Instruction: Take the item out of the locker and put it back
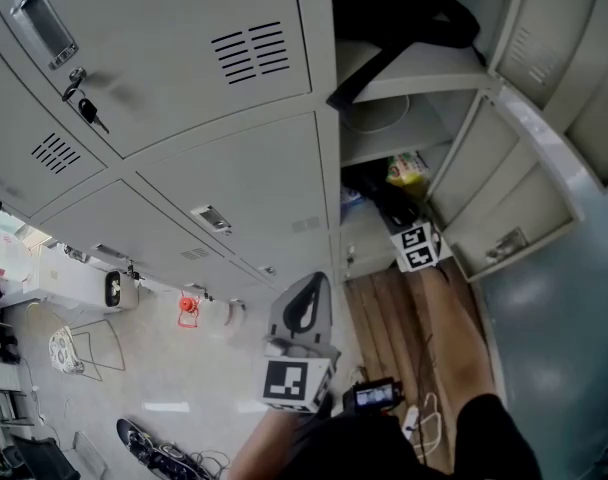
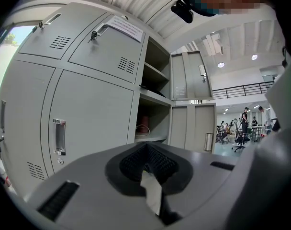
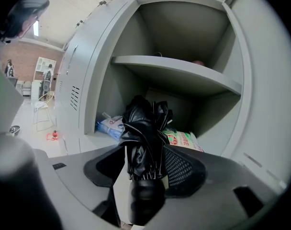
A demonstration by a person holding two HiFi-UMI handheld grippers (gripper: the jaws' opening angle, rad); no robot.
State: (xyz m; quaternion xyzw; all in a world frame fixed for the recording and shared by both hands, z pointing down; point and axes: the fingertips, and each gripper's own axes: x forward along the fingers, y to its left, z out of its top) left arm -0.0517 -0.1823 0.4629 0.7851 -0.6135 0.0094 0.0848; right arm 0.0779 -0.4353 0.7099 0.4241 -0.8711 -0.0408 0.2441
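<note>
the folded black umbrella lies between the fingers of the right gripper. its long axis runs along them, with the handle near the camera and the canopy inside the open locker. these fingers stand apart, with a gap on the left side. the left gripper is closed, empty and farther away.

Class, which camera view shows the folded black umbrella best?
The right gripper view: the umbrella stands close-up between the right gripper's jaws. The head view shows only a dark part in the locker; the left gripper view shows none.
</note>
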